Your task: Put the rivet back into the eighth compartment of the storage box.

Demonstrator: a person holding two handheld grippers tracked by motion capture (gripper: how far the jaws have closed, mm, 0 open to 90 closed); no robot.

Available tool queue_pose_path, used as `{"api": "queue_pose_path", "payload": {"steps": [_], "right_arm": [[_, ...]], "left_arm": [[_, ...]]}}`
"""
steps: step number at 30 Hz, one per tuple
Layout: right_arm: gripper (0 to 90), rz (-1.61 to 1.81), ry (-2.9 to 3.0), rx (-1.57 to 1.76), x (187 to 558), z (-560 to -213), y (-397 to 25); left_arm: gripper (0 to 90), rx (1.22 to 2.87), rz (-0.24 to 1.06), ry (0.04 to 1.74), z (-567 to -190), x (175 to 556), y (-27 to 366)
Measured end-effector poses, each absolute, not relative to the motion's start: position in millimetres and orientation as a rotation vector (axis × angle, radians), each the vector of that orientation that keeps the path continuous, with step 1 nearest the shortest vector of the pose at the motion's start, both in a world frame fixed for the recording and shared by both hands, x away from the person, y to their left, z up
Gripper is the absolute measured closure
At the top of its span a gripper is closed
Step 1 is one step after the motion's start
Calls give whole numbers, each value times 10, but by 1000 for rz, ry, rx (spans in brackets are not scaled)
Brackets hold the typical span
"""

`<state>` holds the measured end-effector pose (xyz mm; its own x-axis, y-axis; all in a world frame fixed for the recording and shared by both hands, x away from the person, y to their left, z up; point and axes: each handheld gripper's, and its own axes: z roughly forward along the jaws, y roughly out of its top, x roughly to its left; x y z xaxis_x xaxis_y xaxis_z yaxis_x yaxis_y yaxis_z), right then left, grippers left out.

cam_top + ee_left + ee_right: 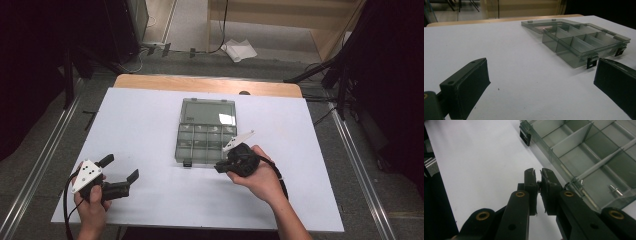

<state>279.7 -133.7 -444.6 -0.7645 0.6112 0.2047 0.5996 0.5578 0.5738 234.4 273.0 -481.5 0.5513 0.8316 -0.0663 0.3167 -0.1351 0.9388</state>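
A person's left hand (92,202) holds the left gripper (120,168) low over the near-left part of a white table sheet (145,130), its jaws spread wide with nothing between them. In the left gripper view the two black pads (467,87) stand far apart over bare sheet, and the smoky clear organizer box (584,42) lies ahead and to the right of them, well apart from the left pad and nearer the right one.

At the centre of the table, in the high view, the organizer box (205,131) lies open, its lid (207,111) folded flat on the far side and its divided tray on the near side, a small black latch (187,163) showing on its near edge.

To the right, the person's right hand (260,175) brings the right gripper (220,167) up against the box's near right corner. In the right gripper view its jaws are drawn nearly together, a thin slit left between the pads (530,187), and they hold nothing that can be made out; the box wall (554,157) lies just beside the tips, to their right. A small metal pin (616,189) lies inside the compartment nearest that corner, with another black latch (525,137) farther along the same edge.
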Motion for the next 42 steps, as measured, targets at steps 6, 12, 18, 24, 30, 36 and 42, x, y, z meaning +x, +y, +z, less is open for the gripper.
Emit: {"api": "queue_pose_path", "payload": {"steps": [6, 12, 18, 24, 30, 36, 42], "right_arm": [[846, 994, 2740, 1087, 2839, -4409, -1377], [846, 1004, 2722, 1110, 2906, -4431, -1415], [846, 996, 2718, 1122, 2967, -4419, -1437], [846, 1004, 2694, 1145, 3039, -4409, -1498], [846, 998, 2657, 1180, 3107, -4391, -1576], [846, 971, 2629, 1223, 3164, -4422, -1614], [845, 951, 2615, 1246, 3229, -4482, -1647]], "left_arm": [[0, 1711, 604, 957, -4806, 2326, 2721], [0, 1706, 599, 962, -4808, 2328, 2736], [0, 1700, 597, 956, -4787, 2302, 2725], [0, 1702, 592, 944, -4779, 2280, 2698], [0, 1704, 589, 955, -4768, 2292, 2696], [0, 1698, 600, 949, -4755, 2294, 2673], [0, 1704, 586, 951, -4769, 2284, 2674]]}}
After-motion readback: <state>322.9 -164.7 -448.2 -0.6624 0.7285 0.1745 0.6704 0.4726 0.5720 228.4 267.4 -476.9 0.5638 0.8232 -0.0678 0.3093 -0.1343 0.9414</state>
